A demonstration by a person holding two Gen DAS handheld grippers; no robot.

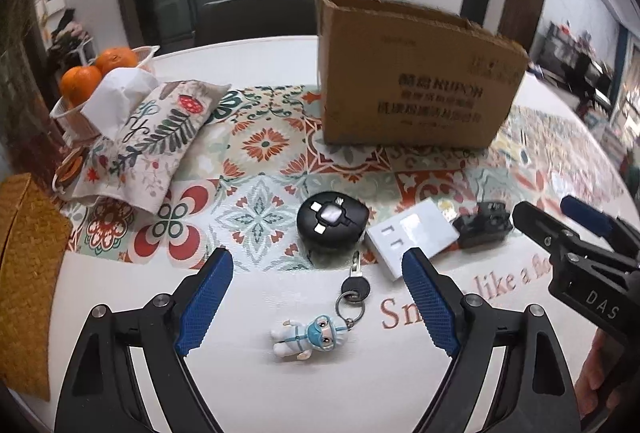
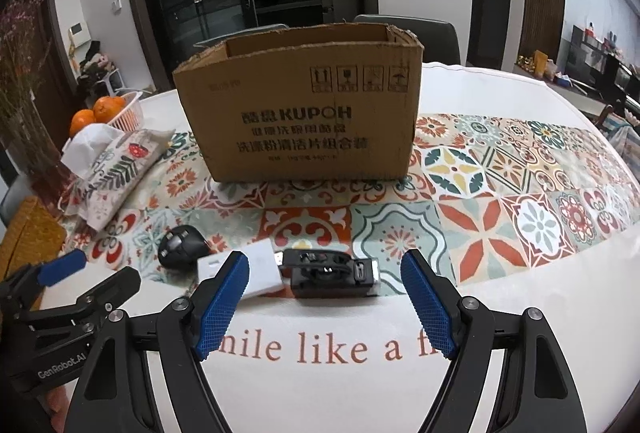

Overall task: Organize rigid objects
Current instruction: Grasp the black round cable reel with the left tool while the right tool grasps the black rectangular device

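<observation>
A key with a small doll keychain (image 1: 310, 335) lies on the white table between the fingers of my open, empty left gripper (image 1: 318, 287). Just beyond it sit a round black device (image 1: 331, 221), a white flat box (image 1: 412, 239) and a black clip-like gadget (image 1: 482, 225). In the right wrist view my open, empty right gripper (image 2: 325, 293) hovers just in front of the black gadget (image 2: 332, 272), with the white box (image 2: 260, 267) and the round black device (image 2: 182, 245) to its left. An open cardboard box (image 2: 304, 117) stands behind them.
A fabric tissue pouch (image 1: 156, 137) and a white basket of oranges (image 1: 96, 73) sit at the left. A woven mat (image 1: 24, 253) lies at the table's left edge. A patterned runner (image 2: 500, 185) crosses the table. The left gripper (image 2: 68, 297) shows at the lower left of the right wrist view.
</observation>
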